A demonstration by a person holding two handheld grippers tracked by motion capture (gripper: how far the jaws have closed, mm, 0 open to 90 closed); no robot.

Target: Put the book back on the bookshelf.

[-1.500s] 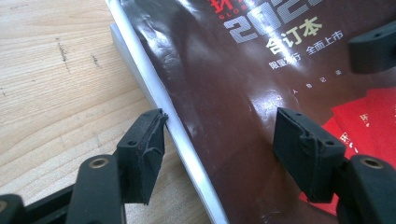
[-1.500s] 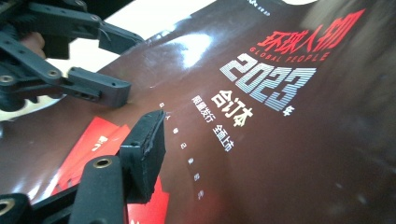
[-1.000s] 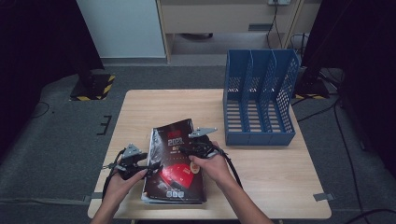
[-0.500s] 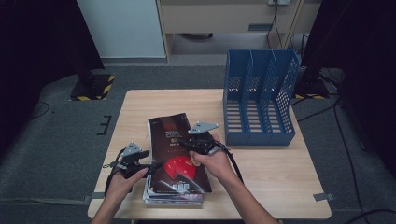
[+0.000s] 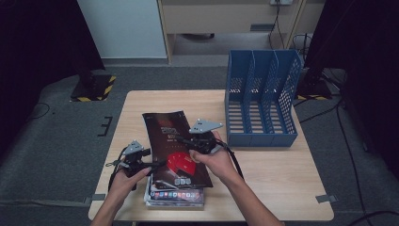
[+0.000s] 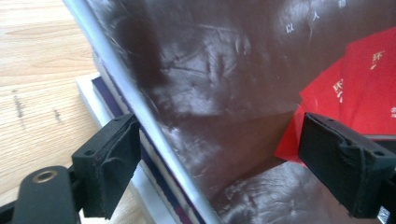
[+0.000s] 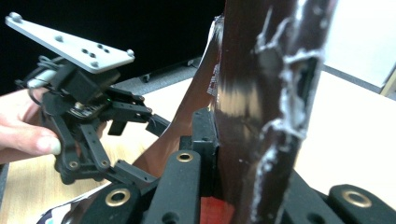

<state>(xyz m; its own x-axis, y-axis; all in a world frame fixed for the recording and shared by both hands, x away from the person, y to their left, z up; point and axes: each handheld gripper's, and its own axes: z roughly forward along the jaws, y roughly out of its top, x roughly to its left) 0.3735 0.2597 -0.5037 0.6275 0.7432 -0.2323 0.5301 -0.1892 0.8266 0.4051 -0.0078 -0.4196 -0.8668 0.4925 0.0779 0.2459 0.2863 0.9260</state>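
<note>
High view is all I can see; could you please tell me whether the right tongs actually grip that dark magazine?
Observer: Yes, the right tongs are shut on the edge of the magazine, which stands upright between them.
Operator: Thank you. Are the left tongs holding it too?
Observer: No. The left tongs have just been opening; the cover's edge lies between them, not clamped.
Operator: Is anything underneath?
Observer: A stack with white and purple edges lies under the lifted cover.
</note>
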